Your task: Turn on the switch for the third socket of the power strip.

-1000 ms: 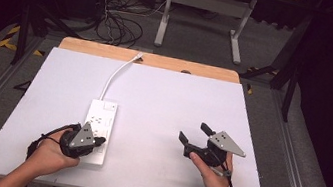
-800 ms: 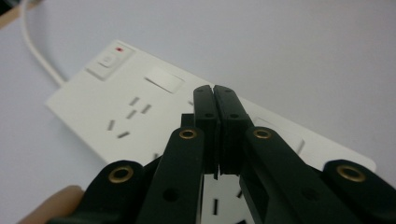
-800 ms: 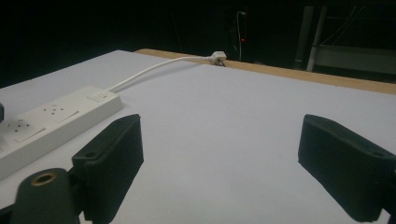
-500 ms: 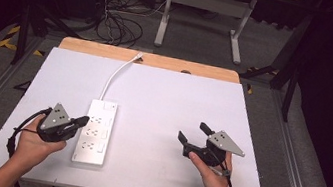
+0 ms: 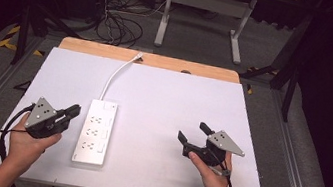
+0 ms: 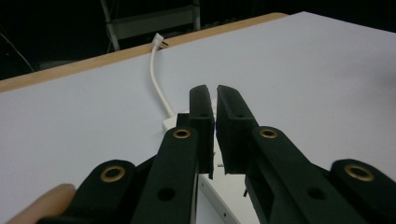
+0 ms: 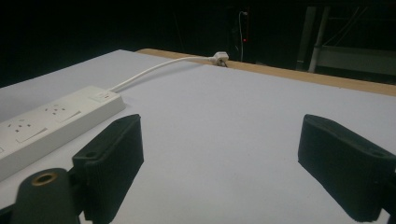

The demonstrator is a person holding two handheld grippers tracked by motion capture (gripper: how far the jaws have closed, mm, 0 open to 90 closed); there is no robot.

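Left gripper (image 5: 66, 114) had withdrawn leftward off the power strip (image 5: 95, 131), jaws nearly closed, empty. Right gripper (image 5: 194, 137) unmoved, jaws wide, empty. Strip looked released.

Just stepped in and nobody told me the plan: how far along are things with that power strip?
Done: the power strip lies flat on the white table, its cord running to the far edge. In hand: nothing; the left gripper sits shut just left of the strip, the right gripper open and well apart. Left: unclear, as nothing is plugged in or gripped.
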